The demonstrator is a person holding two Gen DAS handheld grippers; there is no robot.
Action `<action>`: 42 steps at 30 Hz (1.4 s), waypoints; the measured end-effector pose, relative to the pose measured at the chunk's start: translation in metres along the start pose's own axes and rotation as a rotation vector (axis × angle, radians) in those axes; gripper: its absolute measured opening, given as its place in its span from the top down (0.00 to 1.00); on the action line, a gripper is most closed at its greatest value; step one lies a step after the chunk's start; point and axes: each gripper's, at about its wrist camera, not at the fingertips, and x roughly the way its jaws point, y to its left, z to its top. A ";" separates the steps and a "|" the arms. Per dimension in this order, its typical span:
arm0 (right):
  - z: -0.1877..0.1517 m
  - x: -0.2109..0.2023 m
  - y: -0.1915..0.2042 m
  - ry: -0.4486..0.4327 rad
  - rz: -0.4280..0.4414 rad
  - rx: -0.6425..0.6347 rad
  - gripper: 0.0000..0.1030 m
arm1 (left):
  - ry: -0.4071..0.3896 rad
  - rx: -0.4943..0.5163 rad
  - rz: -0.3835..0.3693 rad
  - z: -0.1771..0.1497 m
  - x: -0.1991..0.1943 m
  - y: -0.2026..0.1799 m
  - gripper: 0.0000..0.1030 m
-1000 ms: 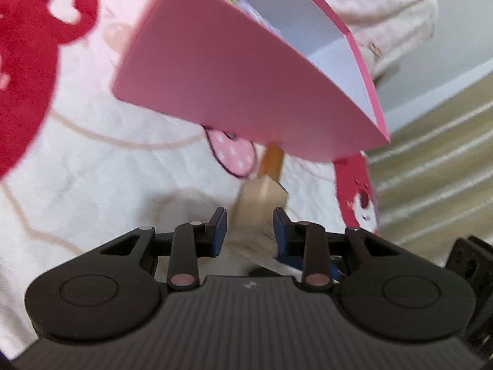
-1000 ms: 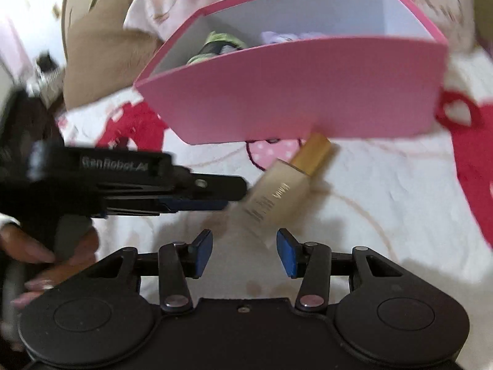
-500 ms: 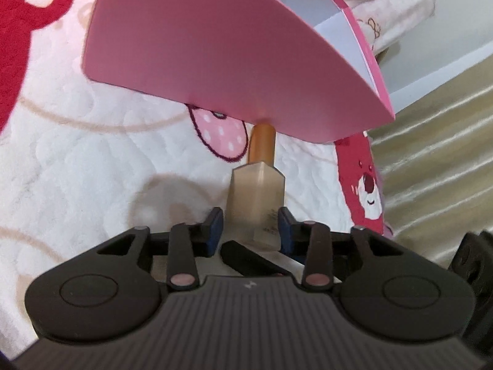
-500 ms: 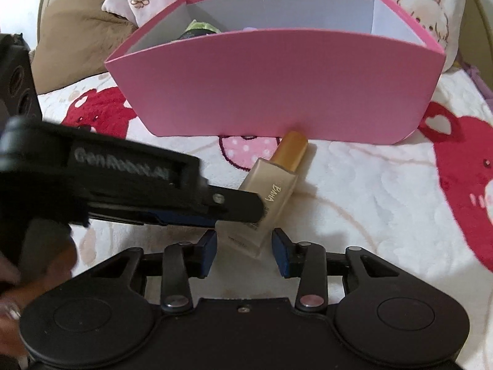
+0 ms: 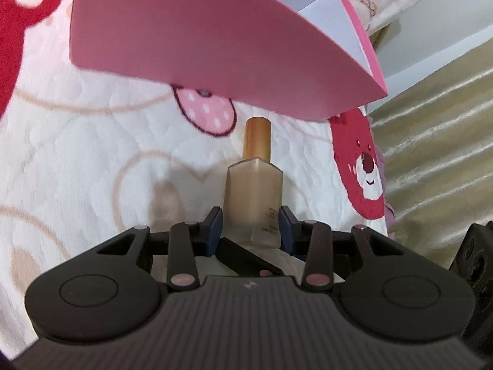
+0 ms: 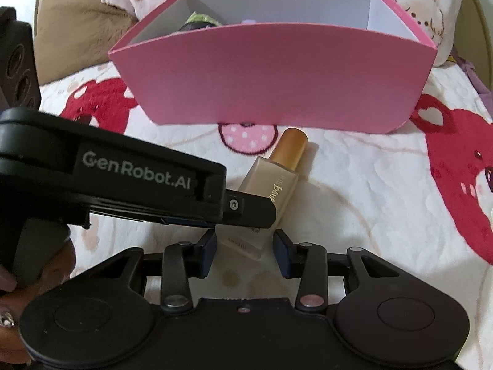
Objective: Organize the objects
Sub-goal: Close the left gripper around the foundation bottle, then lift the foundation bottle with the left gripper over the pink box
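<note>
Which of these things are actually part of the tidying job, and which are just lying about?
Part of the job:
- beige bottle with a gold cap, lying on the bed
- pink box, already holding some items
- left gripper, its fingers either side of the bottle
- right gripper

Just lying about:
- bear-print quilt
- brown pillow

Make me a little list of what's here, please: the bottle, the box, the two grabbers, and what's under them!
bottle: beige bottle with a gold cap, lying flat on the blanket, cap toward the box
box: pink box, open top, some items inside, too hidden to name
left grabber: left gripper, fingers on either side of the bottle's base, apparently touching it
right grabber: right gripper, open, gaps beside the bottle's base
underneath: white quilted blanket with red bears
</note>
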 end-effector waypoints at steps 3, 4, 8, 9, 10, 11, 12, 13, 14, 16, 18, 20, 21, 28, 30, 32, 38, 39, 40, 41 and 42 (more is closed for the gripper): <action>0.000 -0.001 -0.007 0.009 0.022 0.051 0.55 | 0.005 -0.013 0.002 0.001 0.002 0.002 0.64; -0.001 -0.001 -0.010 0.009 0.027 0.066 0.53 | 0.000 0.009 0.012 0.001 0.004 0.001 0.62; -0.001 0.005 -0.020 0.012 0.052 0.111 0.53 | -0.021 0.034 0.015 0.000 0.009 0.001 0.56; 0.000 0.007 -0.022 0.014 0.058 0.117 0.53 | -0.027 0.049 0.017 0.000 0.010 0.000 0.56; 0.000 0.008 -0.022 0.014 0.058 0.114 0.53 | -0.036 0.058 0.017 -0.001 0.010 -0.001 0.57; 0.000 0.009 -0.021 0.009 0.053 0.104 0.54 | -0.046 0.064 0.015 -0.002 0.010 -0.001 0.58; 0.000 0.009 -0.019 0.003 0.044 0.098 0.54 | -0.052 0.078 0.015 -0.003 0.009 -0.003 0.60; -0.002 0.008 -0.016 -0.002 0.033 0.086 0.54 | -0.051 0.094 0.014 -0.003 0.008 -0.005 0.62; -0.004 0.005 -0.012 -0.011 0.019 0.063 0.55 | -0.050 0.107 0.014 -0.003 0.005 -0.008 0.64; -0.003 0.002 -0.003 -0.031 -0.015 -0.001 0.55 | -0.049 0.126 0.026 -0.004 -0.002 -0.016 0.65; -0.004 -0.007 0.004 -0.054 -0.038 -0.028 0.56 | -0.060 0.157 0.041 -0.007 -0.010 -0.026 0.65; -0.004 -0.016 0.007 -0.079 -0.043 -0.030 0.56 | -0.069 0.182 0.054 -0.008 -0.019 -0.035 0.65; -0.004 -0.021 0.008 -0.093 -0.042 -0.026 0.56 | -0.073 0.185 0.057 -0.008 -0.025 -0.040 0.65; 0.003 -0.078 0.017 -0.253 -0.033 -0.051 0.56 | -0.151 0.262 0.047 -0.002 -0.076 -0.082 0.65; 0.013 -0.096 0.016 -0.290 -0.025 -0.067 0.56 | -0.174 0.287 0.048 0.007 -0.092 -0.099 0.65; 0.028 -0.112 0.017 -0.321 -0.025 -0.084 0.56 | -0.194 0.305 0.041 0.019 -0.107 -0.115 0.65; 0.091 -0.136 0.007 -0.377 -0.052 -0.126 0.57 | -0.231 0.333 0.047 0.076 -0.123 -0.157 0.65; 0.102 -0.134 0.004 -0.372 -0.057 -0.132 0.57 | -0.219 0.303 0.047 0.091 -0.119 -0.159 0.65; 0.113 -0.129 0.000 -0.355 -0.057 -0.139 0.57 | -0.199 0.266 0.045 0.105 -0.114 -0.160 0.65; 0.125 -0.122 -0.004 -0.334 -0.060 -0.155 0.57 | -0.180 0.235 0.037 0.118 -0.108 -0.159 0.65; 0.133 -0.115 -0.008 -0.328 -0.069 -0.171 0.57 | -0.178 0.196 0.019 0.131 -0.101 -0.153 0.65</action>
